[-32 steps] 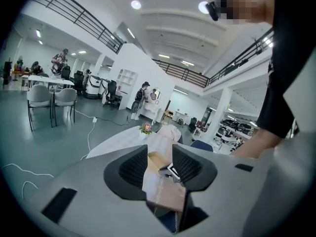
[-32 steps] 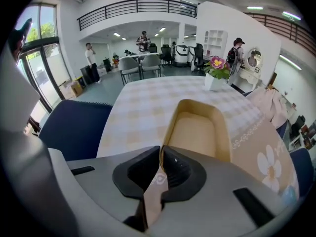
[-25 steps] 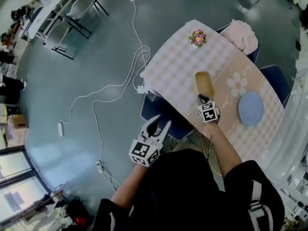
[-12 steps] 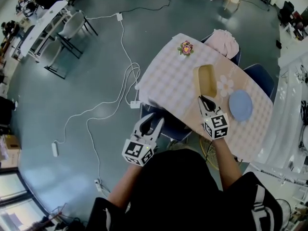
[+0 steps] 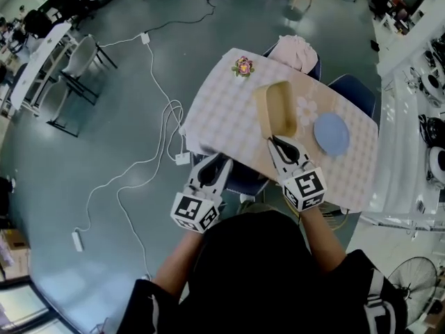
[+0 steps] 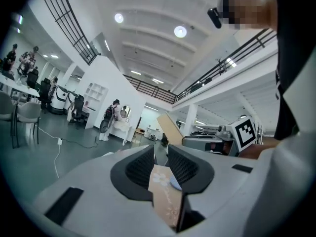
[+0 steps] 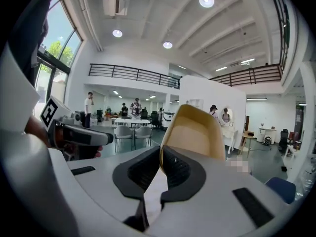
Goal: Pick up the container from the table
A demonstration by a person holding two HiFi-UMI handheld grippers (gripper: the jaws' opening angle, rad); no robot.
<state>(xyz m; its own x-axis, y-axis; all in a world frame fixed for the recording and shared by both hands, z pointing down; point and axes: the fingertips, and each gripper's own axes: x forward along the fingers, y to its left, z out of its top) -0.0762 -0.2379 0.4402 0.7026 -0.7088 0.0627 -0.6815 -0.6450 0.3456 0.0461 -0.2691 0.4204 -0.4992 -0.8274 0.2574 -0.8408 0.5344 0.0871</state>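
My right gripper (image 5: 281, 147) is shut on the near rim of the tan oblong container (image 5: 277, 108) and holds it in the air above the table (image 5: 222, 113). In the right gripper view the container (image 7: 195, 132) rises tilted from between the pads, which pinch its edge. Off the table's near-left corner my left gripper (image 5: 211, 172) hangs over the floor. Its jaws have just been closing and still show a narrow gap with nothing between them. The left gripper view looks past its jaws (image 6: 161, 152) at the lifted container (image 6: 170, 128) and the right gripper's marker cube (image 6: 244, 131).
The table has a checked cloth, a tan runner, a blue plate (image 5: 331, 133) at the right and a small flower pot (image 5: 243, 66) at the far corner. Blue chairs (image 5: 356, 90) and a pink cushion (image 5: 295, 51) ring it. White cables (image 5: 161, 134) cross the floor at left.
The right gripper has risen with the container, lifting it off the table. The left gripper has come up a little and its jaws have narrowed.
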